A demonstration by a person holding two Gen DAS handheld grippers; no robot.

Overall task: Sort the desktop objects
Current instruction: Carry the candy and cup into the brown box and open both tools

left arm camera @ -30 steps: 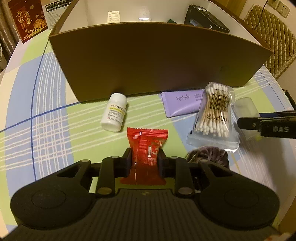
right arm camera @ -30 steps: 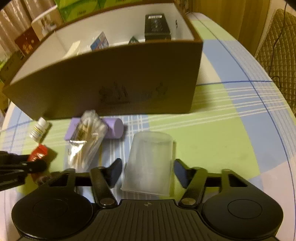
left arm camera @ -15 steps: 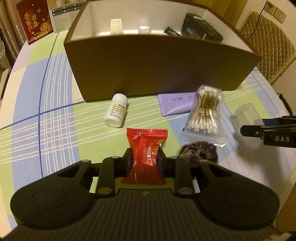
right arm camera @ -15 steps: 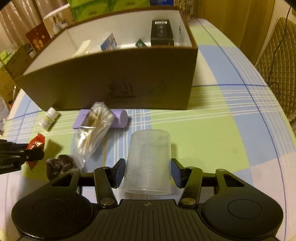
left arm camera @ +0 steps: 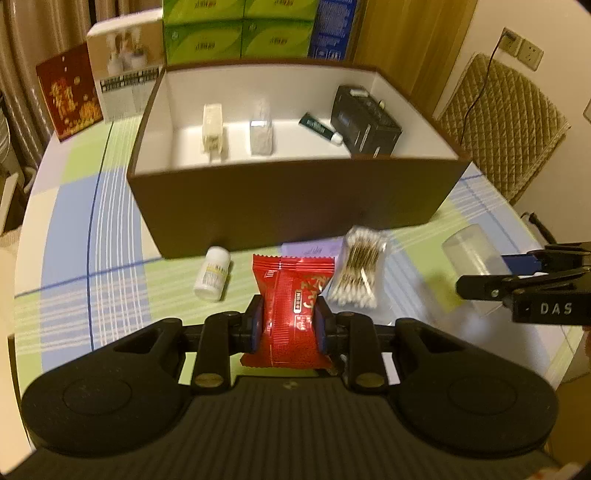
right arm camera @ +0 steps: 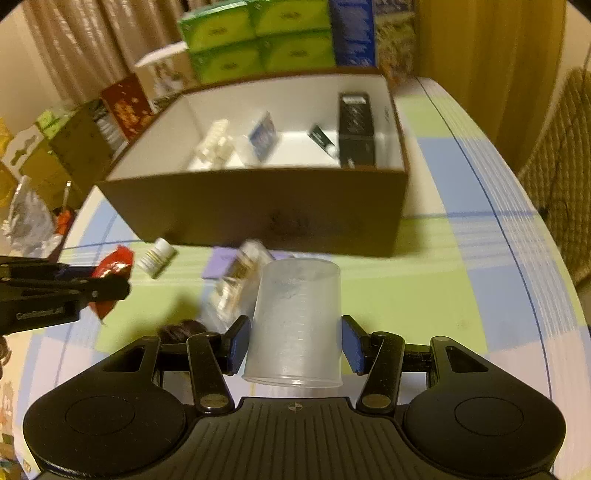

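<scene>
My left gripper (left arm camera: 290,323) is shut on a red snack packet (left arm camera: 293,314), held up above the checked tablecloth. My right gripper (right arm camera: 293,343) is shut on a clear plastic cup (right arm camera: 295,321), bottom pointing away, also lifted off the table. Ahead stands a brown cardboard box (left arm camera: 295,199) with a white inside that holds several items, among them a black box (left arm camera: 364,122). On the cloth before it lie a white pill bottle (left arm camera: 212,273), a purple tube (left arm camera: 314,249), a bag of cotton swabs (left arm camera: 360,273) and a dark hair tie (right arm camera: 181,330).
Green tissue boxes (left arm camera: 240,33), a blue box and a red card (left arm camera: 70,96) stand behind the brown box. A quilted chair back (left arm camera: 506,125) is at the right beyond the round table's edge. Clutter lies off the table's left side (right arm camera: 29,221).
Both grippers have risen with the packet and the cup, so the box's inside now shows. The things on the cloth look farther below.
</scene>
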